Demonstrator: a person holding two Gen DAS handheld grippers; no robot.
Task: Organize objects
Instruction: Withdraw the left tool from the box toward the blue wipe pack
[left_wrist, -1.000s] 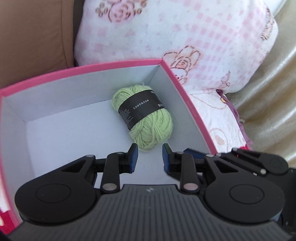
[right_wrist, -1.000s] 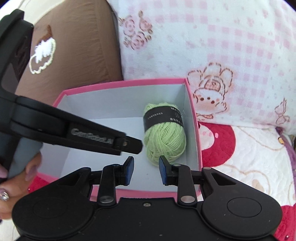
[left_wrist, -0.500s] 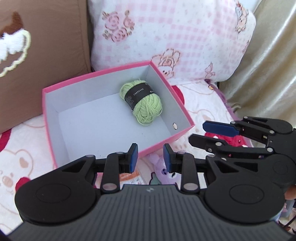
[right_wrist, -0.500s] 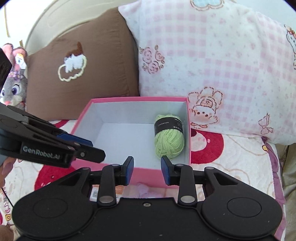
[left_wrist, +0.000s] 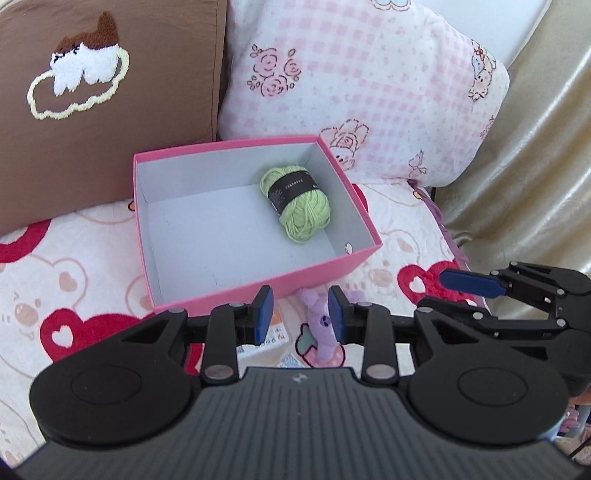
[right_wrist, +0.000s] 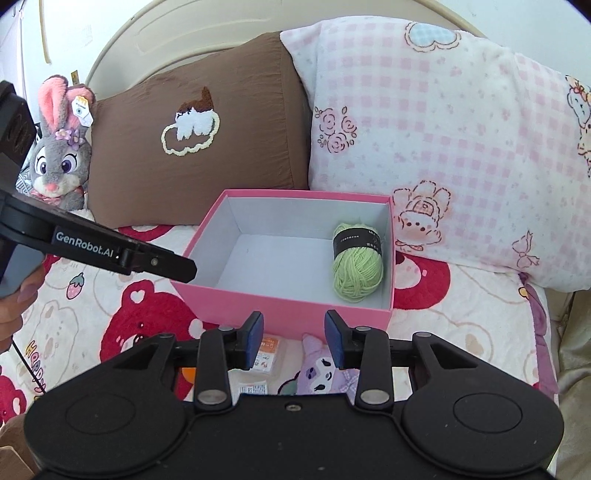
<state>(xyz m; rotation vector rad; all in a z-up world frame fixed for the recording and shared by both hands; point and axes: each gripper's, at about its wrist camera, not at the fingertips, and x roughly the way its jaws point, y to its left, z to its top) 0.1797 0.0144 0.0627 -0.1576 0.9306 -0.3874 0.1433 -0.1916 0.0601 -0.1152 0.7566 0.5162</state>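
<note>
L gripper (left_wrist: 301, 314): jaws apart, nothing btwn the blue pads, held level just in front of the pink box (left_wrist: 255, 291), near side. R gripper (right_wrist: 293, 338): jaws also apart, empty, same near side of the box, a bit to the R. Both point toward it, side by side.

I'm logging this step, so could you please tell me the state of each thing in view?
pink box: open, no lid, upright on the bed.
green yarn ball: inside the box, by its right wall, lying on its side.
purple plush toy: on the bed, outside the box.
left gripper: open, empty.
right gripper: open, empty.
</note>
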